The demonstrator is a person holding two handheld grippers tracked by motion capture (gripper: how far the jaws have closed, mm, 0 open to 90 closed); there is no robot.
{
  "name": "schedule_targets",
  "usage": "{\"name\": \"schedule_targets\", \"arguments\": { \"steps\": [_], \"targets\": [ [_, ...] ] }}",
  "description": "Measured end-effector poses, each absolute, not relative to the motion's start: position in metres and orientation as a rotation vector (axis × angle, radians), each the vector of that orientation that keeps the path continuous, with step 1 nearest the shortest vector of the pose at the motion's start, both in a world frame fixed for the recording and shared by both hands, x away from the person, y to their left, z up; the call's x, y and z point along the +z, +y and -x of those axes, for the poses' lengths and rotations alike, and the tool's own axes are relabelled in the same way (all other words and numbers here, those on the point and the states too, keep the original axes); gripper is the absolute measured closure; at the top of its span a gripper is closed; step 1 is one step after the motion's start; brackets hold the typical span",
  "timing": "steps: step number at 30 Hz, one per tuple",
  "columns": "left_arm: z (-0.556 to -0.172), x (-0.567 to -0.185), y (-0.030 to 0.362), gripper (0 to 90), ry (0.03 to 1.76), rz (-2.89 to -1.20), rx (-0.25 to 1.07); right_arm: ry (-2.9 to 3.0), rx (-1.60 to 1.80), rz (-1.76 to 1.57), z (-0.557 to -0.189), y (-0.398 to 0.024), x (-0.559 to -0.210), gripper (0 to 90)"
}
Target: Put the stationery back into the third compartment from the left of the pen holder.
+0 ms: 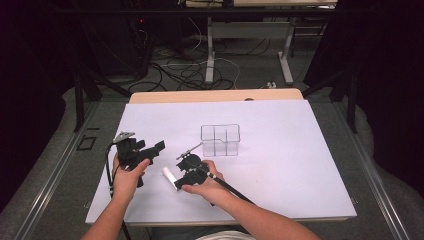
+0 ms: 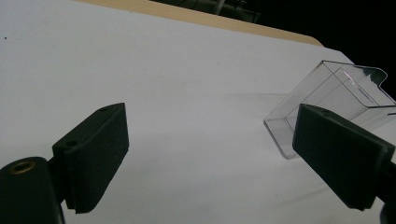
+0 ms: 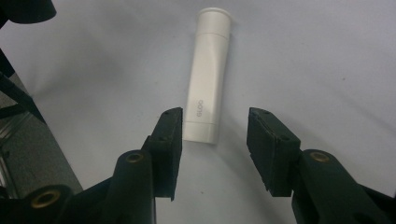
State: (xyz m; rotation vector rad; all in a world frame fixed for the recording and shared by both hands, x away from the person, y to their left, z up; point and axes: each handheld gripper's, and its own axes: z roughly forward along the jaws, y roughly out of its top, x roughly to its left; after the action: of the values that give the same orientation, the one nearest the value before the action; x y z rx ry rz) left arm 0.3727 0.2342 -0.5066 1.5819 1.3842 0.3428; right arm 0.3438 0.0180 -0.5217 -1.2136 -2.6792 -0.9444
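White worktop [image 1: 280, 150]: one white tube [image 3: 207, 81], lying flat, long axis running straight out from the right tool [image 3: 215, 140]. Jaws part-open, straddling its near end, gripping nothing; left tool [image 2: 210, 158] wide open, empty.

White glue stick [image 3: 207, 79] — capped, lying flat on table.

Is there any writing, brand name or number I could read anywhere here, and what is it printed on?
"GLOO": small grey letters running along the side of the white tube lying on the white table cover, just ahead of the right claw.
The clear plastic divided box carries no lettering that I can see.
The black claws show no label or number.
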Motion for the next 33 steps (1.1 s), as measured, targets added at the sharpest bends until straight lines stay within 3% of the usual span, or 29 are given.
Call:
{"name": "schedule_targets", "arguments": {
  "steps": [33],
  "targets": [
    [-0.374,-0.509,0.231,11.9,1.381,-1.596,0.341,-2.708,-0.844,1.234,-0.344,0.040,-0.541,66.6]
  ]
}}
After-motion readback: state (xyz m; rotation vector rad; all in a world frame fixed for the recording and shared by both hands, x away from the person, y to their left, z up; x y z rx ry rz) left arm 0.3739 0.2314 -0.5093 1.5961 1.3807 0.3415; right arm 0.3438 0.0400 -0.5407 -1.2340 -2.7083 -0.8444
